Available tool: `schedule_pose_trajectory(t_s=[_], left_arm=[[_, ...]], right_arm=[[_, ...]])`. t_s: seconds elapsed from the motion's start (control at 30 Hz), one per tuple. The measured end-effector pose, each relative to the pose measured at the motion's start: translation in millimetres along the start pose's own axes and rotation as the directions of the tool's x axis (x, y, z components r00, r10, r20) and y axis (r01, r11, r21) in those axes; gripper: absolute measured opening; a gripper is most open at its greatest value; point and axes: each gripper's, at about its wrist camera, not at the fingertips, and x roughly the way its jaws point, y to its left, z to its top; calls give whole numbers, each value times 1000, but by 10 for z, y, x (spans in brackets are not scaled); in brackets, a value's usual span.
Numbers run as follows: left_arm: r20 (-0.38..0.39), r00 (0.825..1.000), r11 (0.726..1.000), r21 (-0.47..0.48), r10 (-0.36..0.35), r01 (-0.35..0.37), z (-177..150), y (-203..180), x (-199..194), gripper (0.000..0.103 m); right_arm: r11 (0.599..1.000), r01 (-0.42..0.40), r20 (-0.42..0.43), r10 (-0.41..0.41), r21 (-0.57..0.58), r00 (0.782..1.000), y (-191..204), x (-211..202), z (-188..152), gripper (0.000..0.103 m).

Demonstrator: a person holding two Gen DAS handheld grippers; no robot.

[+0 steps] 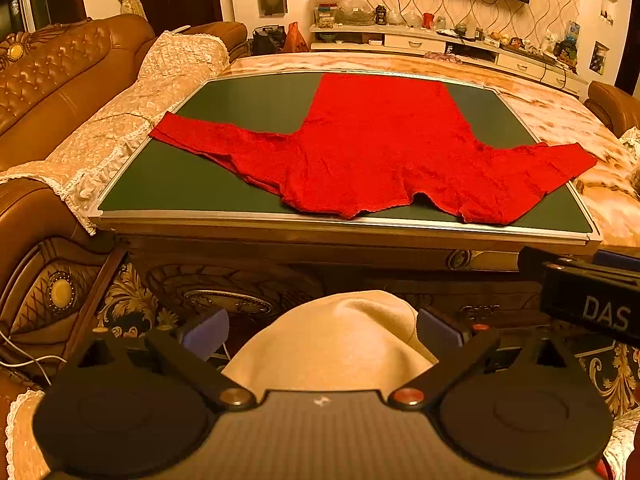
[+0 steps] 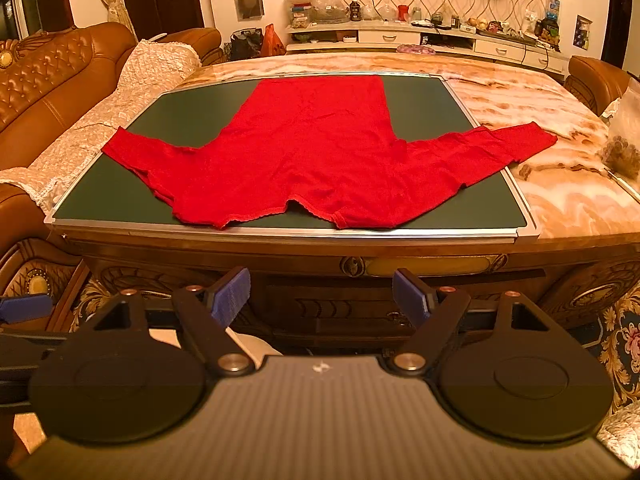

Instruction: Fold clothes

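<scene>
**Red shirt spread flat as both tools wait short of the counter**

Left wrist view: A red long-sleeved shirt (image 1: 372, 148) lies spread on the dark green mat (image 1: 224, 112) that covers part of the marble-patterned counter (image 1: 560, 120). Its collar points toward the camera at the mat's near edge, and both sleeves stretch outward; the one on the sofa side ends at the mat's edge, the other runs off the mat onto bare marble. The left tool (image 1: 322, 334) hangs below and in front of the mat's near edge, well apart from the shirt, its blue pads (image 1: 206, 332) spread wide and gripping nothing. A cream-covered knee (image 1: 340, 344) shows between them.

Right wrist view: The same shirt (image 2: 320, 148) covers the middle of the mat (image 2: 120, 196), hem toward the mat's far edge. The right tool (image 2: 322, 294) is held lower than the mat's near edge, clear of the cloth, its blue pads (image 2: 230, 292) wide apart and empty. A tufted leather sofa (image 2: 52, 80) with a lace throw stands beside the mat.
</scene>
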Motion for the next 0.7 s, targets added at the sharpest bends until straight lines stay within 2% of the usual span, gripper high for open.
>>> schedule_pose_trajectory(t_s=[0.2,0.33,0.4,0.7], left_arm=[[-11,1000,1000,0,-10,10,-3,-7,19,103],[-8,1000,1000,0,-13,13,-79,133,25,103],[-7,1000,1000,-1,-14,14,-97,167,26,103],[-18,1000,1000,1,-2,2,-50,89,32,103]], right_arm=[[1000,5,2,-5,-5,1000,55,29,-44,86],[1000,6,4,-6,-10,1000,125,22,-65,86],[1000,-5,-9,5,8,1000,-43,0,18,86],[1000,-6,-13,6,5,1000,-32,11,1,86]])
